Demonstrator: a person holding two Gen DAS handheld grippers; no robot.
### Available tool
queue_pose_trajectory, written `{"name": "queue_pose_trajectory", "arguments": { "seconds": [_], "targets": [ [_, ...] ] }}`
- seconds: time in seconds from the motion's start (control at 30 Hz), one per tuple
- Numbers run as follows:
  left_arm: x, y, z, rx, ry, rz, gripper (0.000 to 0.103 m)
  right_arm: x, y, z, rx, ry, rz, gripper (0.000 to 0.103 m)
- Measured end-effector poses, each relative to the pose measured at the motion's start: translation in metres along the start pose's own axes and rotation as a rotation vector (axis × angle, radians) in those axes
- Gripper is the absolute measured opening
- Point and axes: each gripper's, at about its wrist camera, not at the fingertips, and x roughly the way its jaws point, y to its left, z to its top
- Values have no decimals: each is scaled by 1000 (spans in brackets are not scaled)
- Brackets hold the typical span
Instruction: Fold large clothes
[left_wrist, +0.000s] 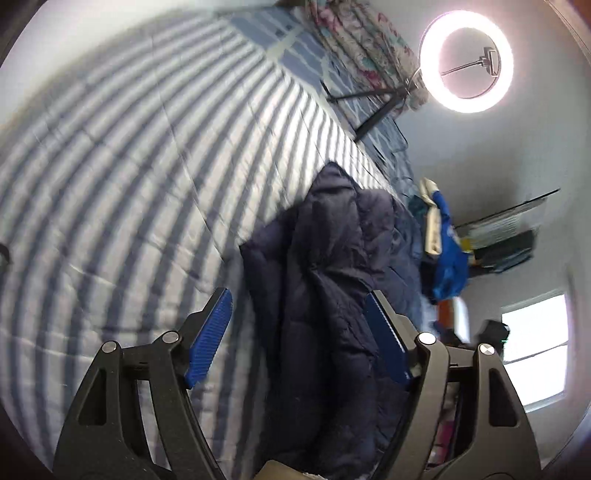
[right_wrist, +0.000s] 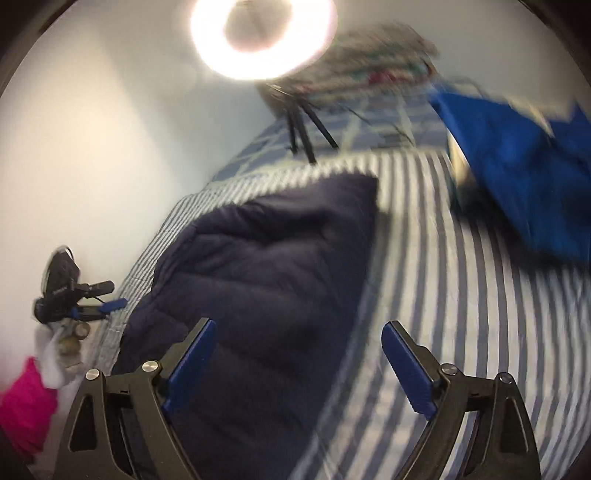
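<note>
Here both grippers (left_wrist: 297, 338) (right_wrist: 297, 369) gape over the navy jacket (right_wrist: 258, 280); blue garment (right_wrist: 524, 177) lies beyond.

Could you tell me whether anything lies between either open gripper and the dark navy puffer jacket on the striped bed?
Nothing visible does. The left gripper is open with the navy puffer jacket directly ahead. The right gripper is also open over the jacket's edge. The blue garment lies apart, farther along the striped bedspread.
</note>
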Motion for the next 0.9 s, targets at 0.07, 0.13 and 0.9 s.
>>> {"name": "queue_pose_trajectory", "arguments": {
  "seconds": [0.07,0.13,0.9],
  "targets": [
    [11,6,-1,-26,44,-67,77,2,-23,-14,94,20,56,92],
    [22,11,-6,-36,80,-104,77,5,-36,-23,150,27,101,92],
    [100,-17,8,-50,140,-237,76,62,-31,-28,175,145,335,82]
  ]
}}
